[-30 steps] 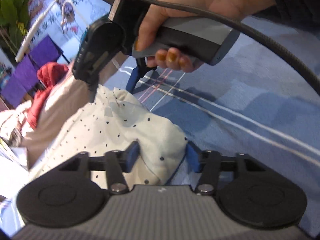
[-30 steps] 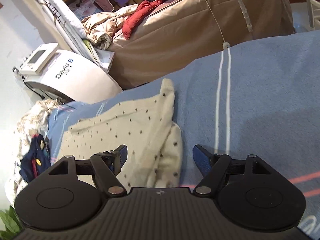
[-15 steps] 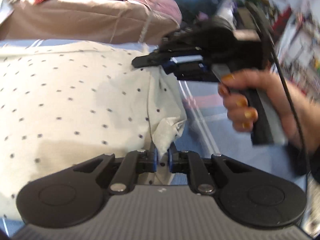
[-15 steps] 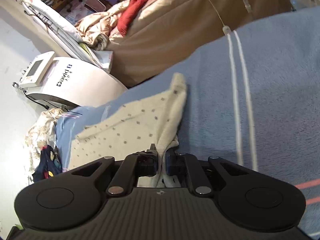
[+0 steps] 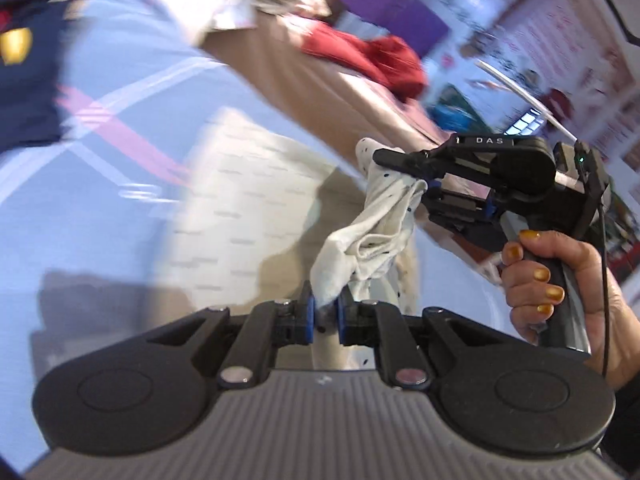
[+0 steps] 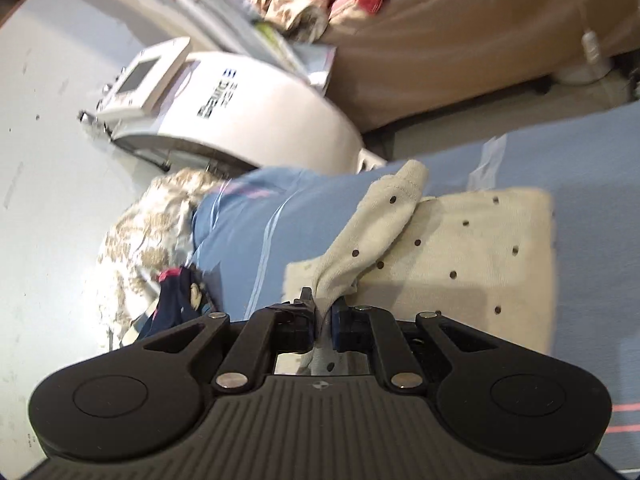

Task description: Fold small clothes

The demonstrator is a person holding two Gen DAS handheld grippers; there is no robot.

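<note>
Lifting now: left tool & right tool both clamp dotted garment, raised since earlier.

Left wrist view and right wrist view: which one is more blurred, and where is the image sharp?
Left wrist view: strong motion blur over the blue bedding and background; its left hand-held gripper, the right hand-held gripper and the pinched dotted garment are sharp. Right wrist view: sharper overall, dots on the garment are crisp, only slight blur on the white machine; fisheye bending in both.

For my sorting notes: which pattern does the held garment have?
Cream garment with small dark dots; right wrist view shows it best.
</note>
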